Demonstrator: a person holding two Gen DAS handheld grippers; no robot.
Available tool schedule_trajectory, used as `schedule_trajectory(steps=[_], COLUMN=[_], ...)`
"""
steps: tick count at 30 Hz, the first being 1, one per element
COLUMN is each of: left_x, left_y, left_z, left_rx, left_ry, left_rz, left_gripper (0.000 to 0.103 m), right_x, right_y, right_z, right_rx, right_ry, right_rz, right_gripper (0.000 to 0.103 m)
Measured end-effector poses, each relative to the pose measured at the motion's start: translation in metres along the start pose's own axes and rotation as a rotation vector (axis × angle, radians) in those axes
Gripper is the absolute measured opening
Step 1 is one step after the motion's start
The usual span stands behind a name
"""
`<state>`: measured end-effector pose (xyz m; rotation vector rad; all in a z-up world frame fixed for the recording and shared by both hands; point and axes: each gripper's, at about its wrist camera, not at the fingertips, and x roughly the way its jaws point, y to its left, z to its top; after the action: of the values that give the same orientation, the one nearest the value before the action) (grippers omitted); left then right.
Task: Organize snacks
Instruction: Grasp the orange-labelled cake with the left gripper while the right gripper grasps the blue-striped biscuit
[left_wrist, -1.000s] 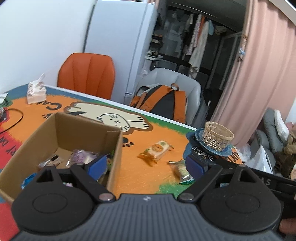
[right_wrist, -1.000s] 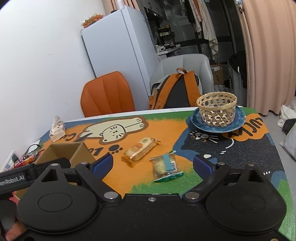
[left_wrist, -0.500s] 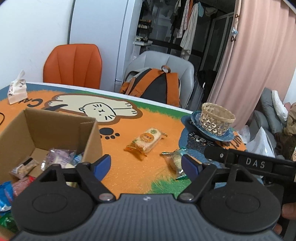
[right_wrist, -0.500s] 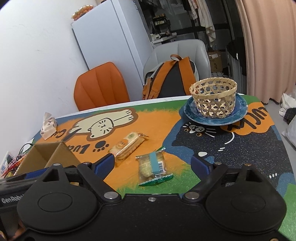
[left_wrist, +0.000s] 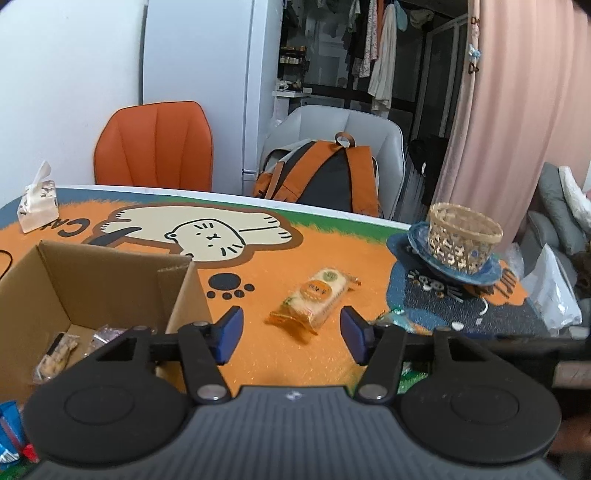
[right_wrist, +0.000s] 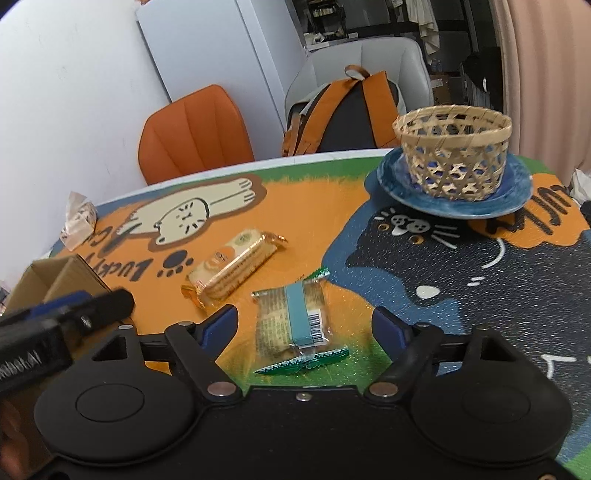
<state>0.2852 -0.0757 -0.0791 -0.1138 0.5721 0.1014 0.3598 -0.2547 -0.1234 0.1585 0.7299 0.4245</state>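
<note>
left gripper (left_wrist: 291, 328): closing, nothing gripped, cracker pack (left_wrist: 314, 297) ahead | right gripper (right_wrist: 304, 328): closing, green-edged snack (right_wrist: 295, 323) between jaws, untouched

table mat (right_wrist: 317, 206): orange ground, green border, cream cartoon cat outlined brown, dark paw prints, black speckled cat patch edged blue, white line details
long biscuit packet (right_wrist: 232, 266): clear yellow-orange wrap, pale biscuits, orange and green round labels
square snack packet (right_wrist: 293, 322): clear film, tan contents, teal band, green zigzag ends
woven bamboo basket (right_wrist: 452, 151): pale straw, open lattice
glazed plate (right_wrist: 391, 184): mottled deep blue
cardboard box (left_wrist: 107, 273): plain brown
chair back (left_wrist: 155, 147): orange
backpack (left_wrist: 328, 177): dark grey, orange straps
curtain (left_wrist: 513, 110): pink
gripper pads (left_wrist: 231, 338): blue on black
</note>
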Motion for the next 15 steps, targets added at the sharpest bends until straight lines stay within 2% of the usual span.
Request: schedule_trajectory(steps=[5, 10, 14, 15], left_x=[0.005, 0.014, 0.022, 0.024], left_y=[-0.005, -0.013, -0.019, -0.019], left_z=[0.003, 0.003, 0.006, 0.007], left_rx=[0.016, 0.017, 0.033, 0.034], left_ry=[-0.007, 0.017, 0.031, 0.035], left_rz=[-0.018, -0.027, -0.035, -0.033], left_gripper=[0.055, 0.055, 0.055, 0.055], right_x=[0.012, 0.016, 0.015, 0.015], right_y=[0.004, 0.009, 0.007, 0.005], right_z=[-0.005, -0.006, -0.006, -0.006], right_rx=[-0.031, -0.077, -0.100, -0.093], right_ry=[0.013, 0.001, -0.012, -0.011], right_rz=[-0.007, -0.005, -0.035, -0.026], right_gripper=[0.072, 0.071, 0.051, 0.050])
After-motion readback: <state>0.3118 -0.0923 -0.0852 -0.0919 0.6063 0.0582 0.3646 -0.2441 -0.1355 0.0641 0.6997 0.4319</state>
